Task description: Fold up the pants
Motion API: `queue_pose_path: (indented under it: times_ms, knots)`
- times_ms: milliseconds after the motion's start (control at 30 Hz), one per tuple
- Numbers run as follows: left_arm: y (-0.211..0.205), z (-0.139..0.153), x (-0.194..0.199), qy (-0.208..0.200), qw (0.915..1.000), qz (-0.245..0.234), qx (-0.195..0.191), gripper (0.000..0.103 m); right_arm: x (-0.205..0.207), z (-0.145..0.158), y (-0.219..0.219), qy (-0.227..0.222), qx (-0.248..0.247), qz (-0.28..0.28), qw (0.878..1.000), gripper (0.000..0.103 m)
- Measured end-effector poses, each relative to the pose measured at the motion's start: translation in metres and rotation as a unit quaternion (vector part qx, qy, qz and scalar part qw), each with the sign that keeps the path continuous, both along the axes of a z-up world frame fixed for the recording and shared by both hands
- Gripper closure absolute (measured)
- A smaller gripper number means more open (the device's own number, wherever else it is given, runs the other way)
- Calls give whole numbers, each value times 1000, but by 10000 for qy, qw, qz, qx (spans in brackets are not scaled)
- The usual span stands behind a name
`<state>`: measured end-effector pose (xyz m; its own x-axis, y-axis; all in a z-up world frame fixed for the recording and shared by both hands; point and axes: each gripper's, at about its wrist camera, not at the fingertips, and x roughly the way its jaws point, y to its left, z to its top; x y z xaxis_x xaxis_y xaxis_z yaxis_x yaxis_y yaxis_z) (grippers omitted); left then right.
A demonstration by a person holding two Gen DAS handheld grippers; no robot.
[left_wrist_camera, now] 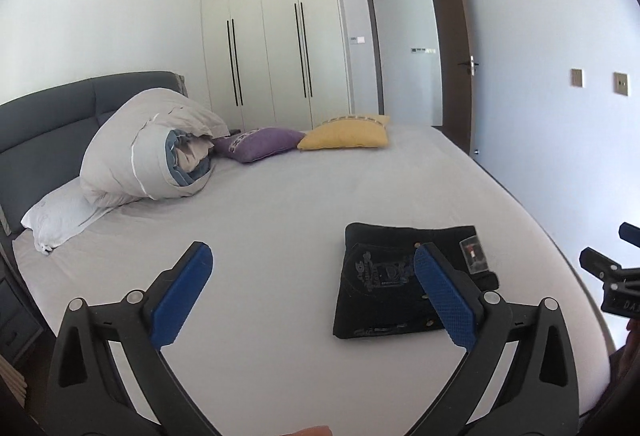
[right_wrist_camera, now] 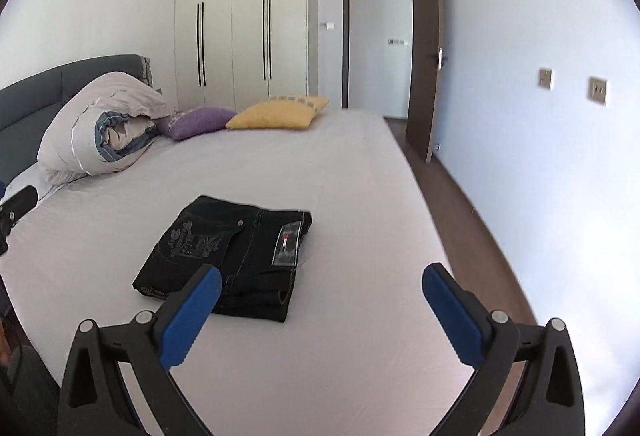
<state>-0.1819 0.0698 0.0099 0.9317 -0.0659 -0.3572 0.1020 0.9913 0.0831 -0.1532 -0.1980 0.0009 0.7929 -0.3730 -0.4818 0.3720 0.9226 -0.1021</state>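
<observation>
Black pants (left_wrist_camera: 384,292) (right_wrist_camera: 232,256) lie folded into a compact rectangle on the grey bed sheet (left_wrist_camera: 280,203) (right_wrist_camera: 340,195), back pocket embroidery and a label facing up. My left gripper (left_wrist_camera: 312,256) hangs open above the bed, its right blue pad in front of the pants, nothing between its fingers. My right gripper (right_wrist_camera: 322,278) is open too, held above the bed's near right part, with its left pad overlapping the pants' near edge in view. Part of the right gripper (left_wrist_camera: 612,268) shows at the left wrist view's right edge.
A rolled duvet (left_wrist_camera: 148,147) (right_wrist_camera: 100,123) and white pillow (left_wrist_camera: 60,215) rest by the grey headboard (left_wrist_camera: 48,115). Purple cushion (left_wrist_camera: 260,143) (right_wrist_camera: 196,121) and yellow cushion (left_wrist_camera: 348,133) (right_wrist_camera: 280,113) lie at the far side. Wardrobe (left_wrist_camera: 272,43), open door (left_wrist_camera: 456,51) and floor (right_wrist_camera: 460,203) beyond the bed's right edge.
</observation>
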Motion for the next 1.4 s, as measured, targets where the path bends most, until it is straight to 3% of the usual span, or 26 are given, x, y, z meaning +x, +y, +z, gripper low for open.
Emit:
queue_pose_path:
  times_ms: [67,133,233,300,400,500,667,867,1067,1400]
  knots:
    - [2,17,-12,-110,9999,-93,-4,0,-19,20,6,-324,-174,30,9993,0]
    - [0,35,-25,-311,9989,-208,268,0,-31,39,5,-521,-41,63,9986,0]
    - [1,57,-25,-37,9989,-327,323,0,-45,65,5,-772,147,83,9969,0]
    - [4,65,-24,214,9996,-185,95,0,-48,80,7,-719,337,146,9967,0]
    - [2,65,-16,1061,9939,-201,-222,0,-50,97,7,-624,1010,439,9920,0]
    - [-7,54,-18,1399,9893,-302,-295,0,-56,107,11,-632,1493,817,9834,0]
    - [-21,30,-19,1832,9819,-382,-307,0,-51,109,25,-317,1219,874,9882,0]
    - [-34,2,-7,2104,9768,-326,-232,0,-38,95,25,72,935,307,9951,0]
    - [-38,-8,3,2164,9757,-286,-205,0,-28,84,33,369,778,186,9961,0]
    - [-33,-11,7,2252,9737,-241,-236,0,-22,72,30,592,947,141,9936,0]
